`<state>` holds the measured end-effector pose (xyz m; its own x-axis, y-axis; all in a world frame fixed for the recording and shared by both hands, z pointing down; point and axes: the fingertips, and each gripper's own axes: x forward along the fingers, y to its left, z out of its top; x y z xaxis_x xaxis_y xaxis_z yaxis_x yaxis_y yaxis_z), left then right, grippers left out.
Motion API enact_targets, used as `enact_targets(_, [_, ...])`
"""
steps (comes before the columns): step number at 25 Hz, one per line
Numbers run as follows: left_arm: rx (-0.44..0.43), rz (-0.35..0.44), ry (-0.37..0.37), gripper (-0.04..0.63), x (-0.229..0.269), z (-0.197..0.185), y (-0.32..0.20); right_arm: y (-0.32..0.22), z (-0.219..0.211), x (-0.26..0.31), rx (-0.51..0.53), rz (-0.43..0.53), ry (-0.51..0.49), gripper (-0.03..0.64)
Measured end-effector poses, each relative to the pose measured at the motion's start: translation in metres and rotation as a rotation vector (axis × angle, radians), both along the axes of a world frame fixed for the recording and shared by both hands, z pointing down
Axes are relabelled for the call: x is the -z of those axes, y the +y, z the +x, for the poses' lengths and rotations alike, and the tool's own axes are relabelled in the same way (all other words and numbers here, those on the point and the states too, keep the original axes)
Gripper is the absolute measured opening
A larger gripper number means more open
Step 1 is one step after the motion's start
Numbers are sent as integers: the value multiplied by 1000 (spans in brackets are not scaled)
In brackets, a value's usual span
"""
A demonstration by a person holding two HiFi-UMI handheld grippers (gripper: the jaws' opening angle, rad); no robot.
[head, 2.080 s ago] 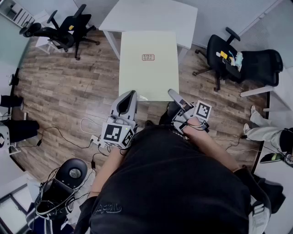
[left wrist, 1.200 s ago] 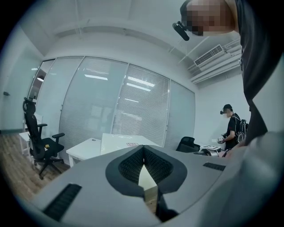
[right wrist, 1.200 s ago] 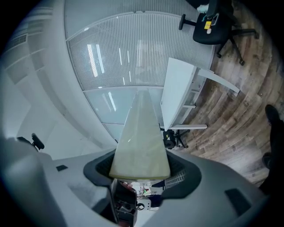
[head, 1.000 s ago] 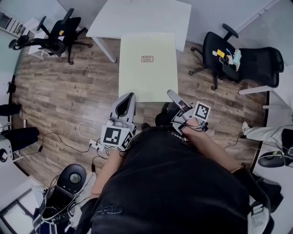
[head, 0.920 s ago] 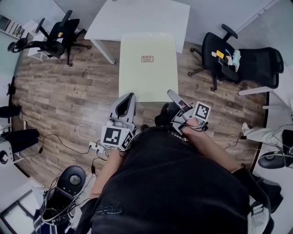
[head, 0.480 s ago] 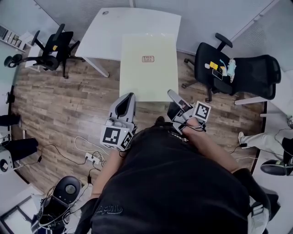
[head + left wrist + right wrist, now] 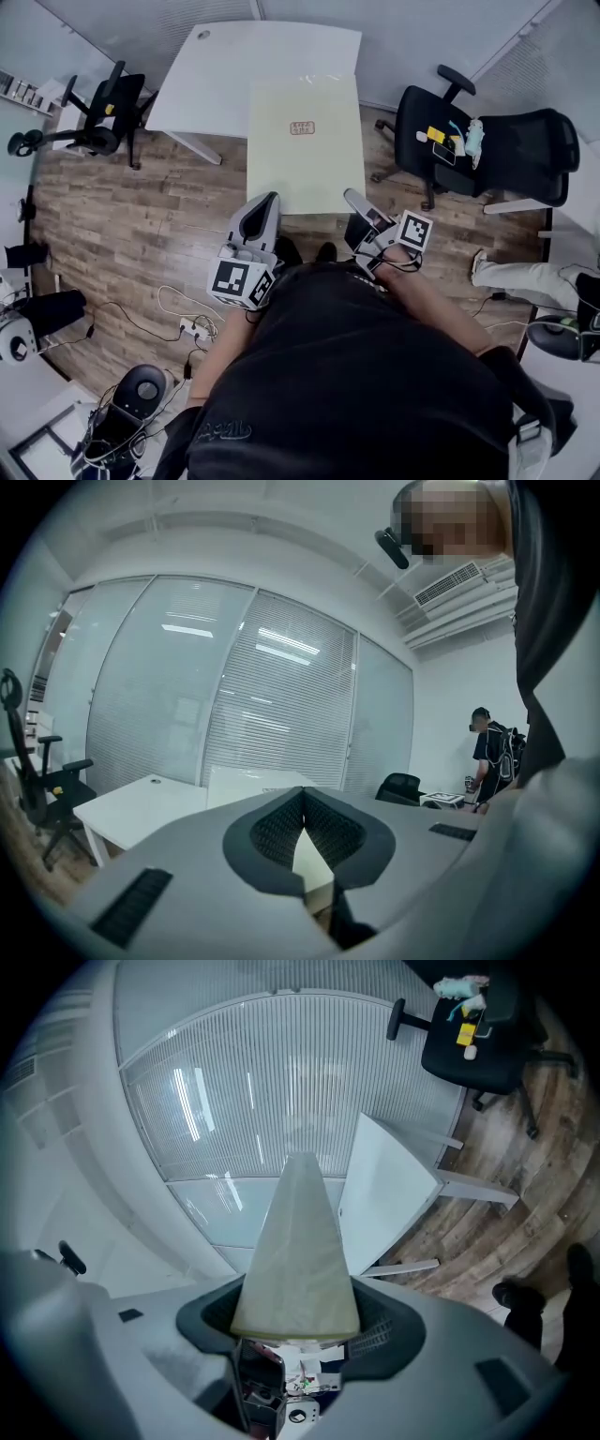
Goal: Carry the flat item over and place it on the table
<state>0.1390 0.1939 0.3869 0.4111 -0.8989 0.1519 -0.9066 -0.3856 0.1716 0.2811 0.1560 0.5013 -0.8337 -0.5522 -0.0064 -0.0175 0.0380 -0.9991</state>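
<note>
In the middle of an office with a wood floor (image 7: 141, 216), a person in a dark shirt (image 7: 356, 375) holds a pale flat board (image 7: 305, 141) out in front, level and off the ground, one gripper at each near corner. From the head view the board's far end overlaps the near edge of a white table (image 7: 234, 75), while its near end hangs over the floor; a small reddish label (image 7: 301, 127) sits on its top face. The left gripper (image 7: 270, 199) meets the near left corner, and its own view shows the jaws drawn together at the tips, clenched with a pale wedge of the board between the ribbed pads. The right gripper (image 7: 351, 194) takes the near right corner and is rolled onto its side; in its view the jaws stand wide with the board's end filling the gap between them, grasped, and the board tapers away towards a glass wall with blinds. A black office chair (image 7: 487, 141) carrying a few small items stands to the right of the table, and another black chair (image 7: 94, 127) stands to the left. A power strip with cables (image 7: 192, 328) lies on the floor near the person's left side. Another person's legs (image 7: 506, 272) show at the right edge.
</note>
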Motion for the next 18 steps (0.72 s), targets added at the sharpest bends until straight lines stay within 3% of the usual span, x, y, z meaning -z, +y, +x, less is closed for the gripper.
enact_targets(9, [-48, 6, 8, 14, 0, 14, -24, -15, 18, -1, -54, 0, 7, 290])
enact_targets(18, [-73, -10, 21, 14, -5, 3, -47, -32, 12, -5, -87, -17, 20, 290])
